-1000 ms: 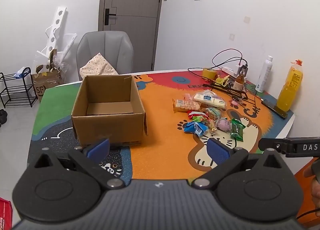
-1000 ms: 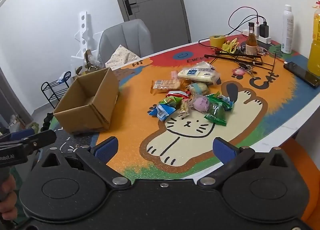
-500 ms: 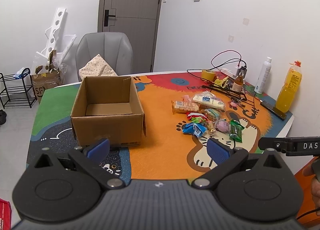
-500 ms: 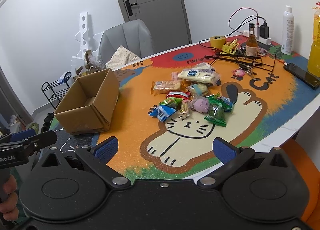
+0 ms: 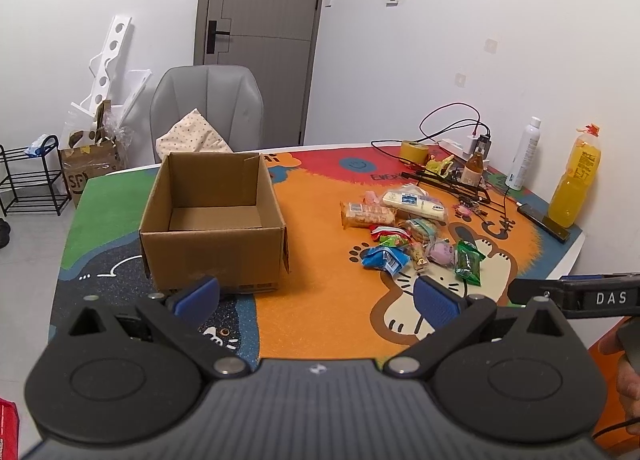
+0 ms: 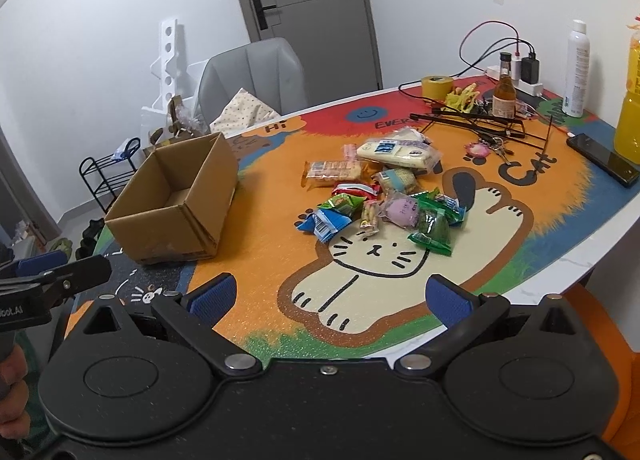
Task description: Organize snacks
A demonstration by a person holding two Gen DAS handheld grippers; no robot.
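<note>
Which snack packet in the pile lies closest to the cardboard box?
The blue packet with the barcode, at the pile's box-side edge; every other snack lies farther from the cardboard box.

From my left tool's camera, an open cardboard box [image 5: 212, 219] sits on the table [image 5: 320, 316] at left, a heap of snack packets [image 5: 408, 236] well apart to its right, bottles [image 5: 572, 183] and cables [image 5: 452, 127] behind them, a chair [image 5: 208, 107] beyond the box.
</note>
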